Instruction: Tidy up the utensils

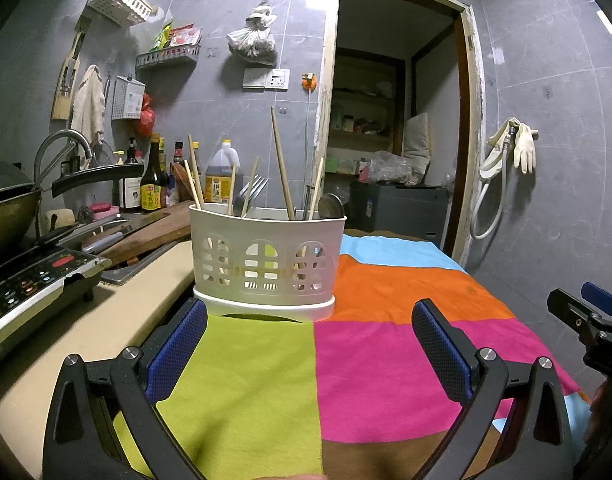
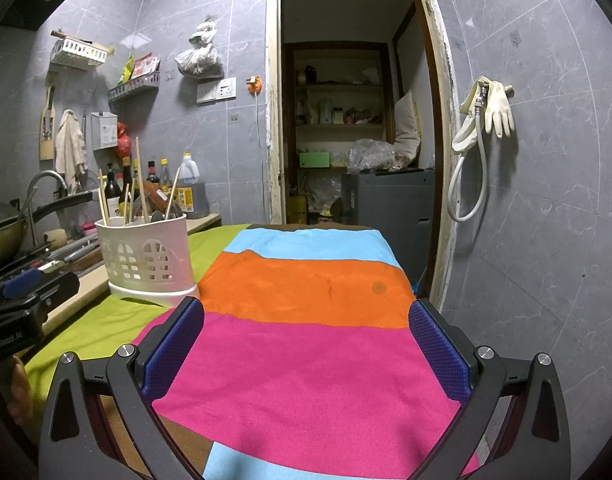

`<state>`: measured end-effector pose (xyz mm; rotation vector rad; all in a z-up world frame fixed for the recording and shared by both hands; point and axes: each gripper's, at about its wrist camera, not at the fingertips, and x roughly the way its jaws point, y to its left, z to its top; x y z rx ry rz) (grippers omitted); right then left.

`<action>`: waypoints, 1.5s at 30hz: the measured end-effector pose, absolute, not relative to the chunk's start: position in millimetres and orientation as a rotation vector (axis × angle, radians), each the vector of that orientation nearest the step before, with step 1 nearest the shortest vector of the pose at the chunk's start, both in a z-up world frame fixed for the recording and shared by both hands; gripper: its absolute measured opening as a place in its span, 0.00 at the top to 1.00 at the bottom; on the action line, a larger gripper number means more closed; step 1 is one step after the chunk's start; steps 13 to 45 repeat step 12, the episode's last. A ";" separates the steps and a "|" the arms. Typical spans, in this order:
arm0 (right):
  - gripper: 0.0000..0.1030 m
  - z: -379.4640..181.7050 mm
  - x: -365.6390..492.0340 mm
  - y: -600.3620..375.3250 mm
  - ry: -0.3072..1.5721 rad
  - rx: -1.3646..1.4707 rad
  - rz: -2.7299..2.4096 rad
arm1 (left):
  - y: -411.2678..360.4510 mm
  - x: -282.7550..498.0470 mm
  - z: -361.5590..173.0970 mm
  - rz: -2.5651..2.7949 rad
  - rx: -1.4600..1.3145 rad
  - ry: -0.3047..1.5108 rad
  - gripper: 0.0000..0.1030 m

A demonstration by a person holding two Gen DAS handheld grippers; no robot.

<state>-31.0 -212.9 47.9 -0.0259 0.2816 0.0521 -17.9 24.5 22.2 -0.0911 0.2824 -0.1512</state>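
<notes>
A white slotted utensil holder (image 1: pixel 265 264) stands on the colourful patchwork cloth (image 1: pixel 386 352), holding wooden chopsticks (image 1: pixel 281 168), a fork (image 1: pixel 253 189) and a spoon (image 1: pixel 330 205). My left gripper (image 1: pixel 310 320) is open and empty, just in front of the holder. My right gripper (image 2: pixel 306 320) is open and empty above the pink and orange patches, with the holder (image 2: pixel 147 258) to its left. The right gripper also shows at the left wrist view's right edge (image 1: pixel 586 316). The left gripper shows at the right wrist view's left edge (image 2: pixel 29 292).
An induction cooker (image 1: pixel 29 280) with a wok (image 1: pixel 7 208) sits at the left, beside a sink with a cutting board and knife (image 1: pixel 117 236). Sauce bottles (image 1: pixel 153 184) line the back wall. A doorway (image 2: pixel 346 120) opens behind the table.
</notes>
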 end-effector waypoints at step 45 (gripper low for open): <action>0.00 47.4 -31.8 -212.5 0.283 -0.026 0.052 | 23.4 -17.8 22.4 -0.151 -0.090 0.280 0.02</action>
